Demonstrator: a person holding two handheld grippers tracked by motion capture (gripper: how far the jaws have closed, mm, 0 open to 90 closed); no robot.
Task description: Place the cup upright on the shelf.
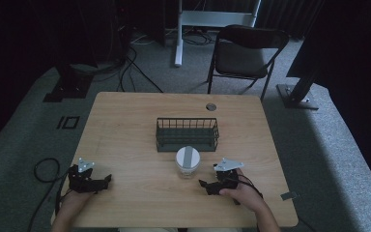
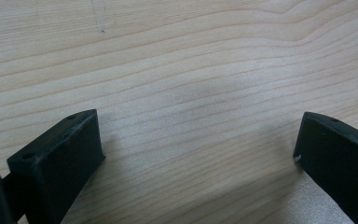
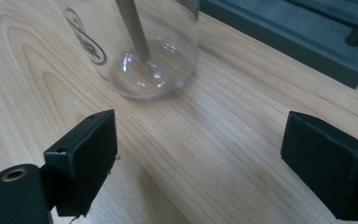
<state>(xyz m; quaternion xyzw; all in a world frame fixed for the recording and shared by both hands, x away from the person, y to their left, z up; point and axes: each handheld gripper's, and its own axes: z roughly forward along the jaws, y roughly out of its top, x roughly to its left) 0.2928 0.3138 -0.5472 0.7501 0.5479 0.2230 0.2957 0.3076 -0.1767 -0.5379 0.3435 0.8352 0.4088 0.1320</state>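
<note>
A clear jar [image 1: 188, 162] with a white lid and a grey strip across it stands on the wooden table [image 1: 125, 125], just in front of a dark wire basket [image 1: 187, 134]. My right gripper [image 1: 204, 185] rests low on the table to the jar's right front, open, jaws pointing toward the jar. In the right gripper view the jar's glass base [image 3: 144, 56] stands just beyond the open gripper [image 3: 198, 163], and the basket's base [image 3: 298, 42] lies at upper right. My left gripper [image 1: 107, 180] lies at the table's front left, open over bare wood [image 2: 191, 93].
A round grommet [image 1: 211, 107] sits near the table's far edge. Behind the table a folding chair [image 1: 244, 53] stands on the grey carpet, with cables [image 1: 130, 67] and stand bases to the left and right. A cable loop [image 1: 46, 169] lies on the floor left of the table.
</note>
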